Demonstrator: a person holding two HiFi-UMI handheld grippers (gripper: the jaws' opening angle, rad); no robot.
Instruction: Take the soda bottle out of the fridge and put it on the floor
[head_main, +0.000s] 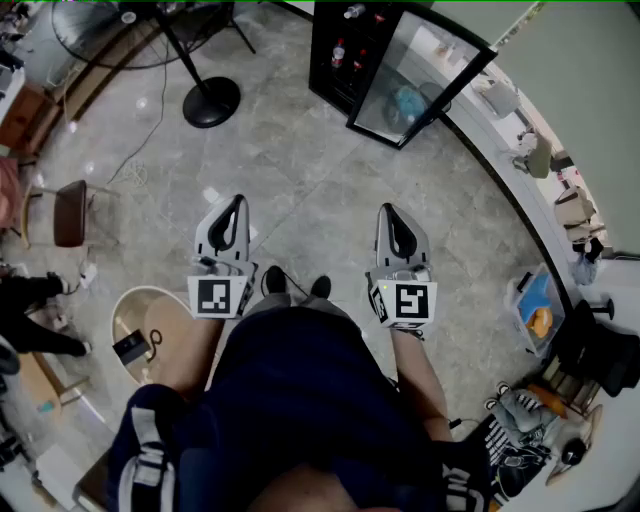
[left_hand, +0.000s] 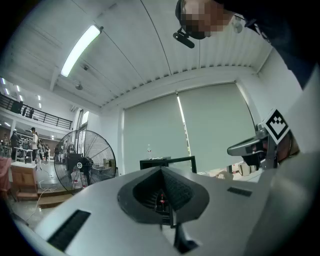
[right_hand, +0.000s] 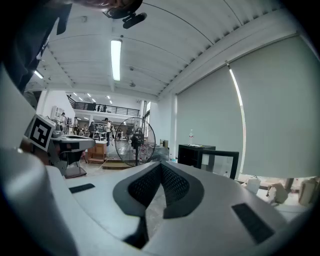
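Note:
The black fridge (head_main: 345, 60) stands across the floor at the top of the head view, its glass door (head_main: 420, 80) swung open to the right. A red-labelled soda bottle (head_main: 340, 52) shows on a shelf inside, and a clear bottle (head_main: 353, 12) stands on top. My left gripper (head_main: 237, 203) and right gripper (head_main: 386, 211) are held side by side at waist height, pointing toward the fridge and far from it. Both are shut with nothing between the jaws. The left gripper view shows the fridge (left_hand: 165, 161) beyond the closed left gripper (left_hand: 161, 170). In the right gripper view the fridge (right_hand: 197, 154) stands right of the right gripper (right_hand: 160, 165).
A large floor fan has its round base (head_main: 211, 102) left of the fridge, with a cable trailing over the tiles. A brown chair (head_main: 68, 212) and a round table (head_main: 140, 322) are at the left. A blue bin (head_main: 538, 312) and clutter line the curved ledge at the right.

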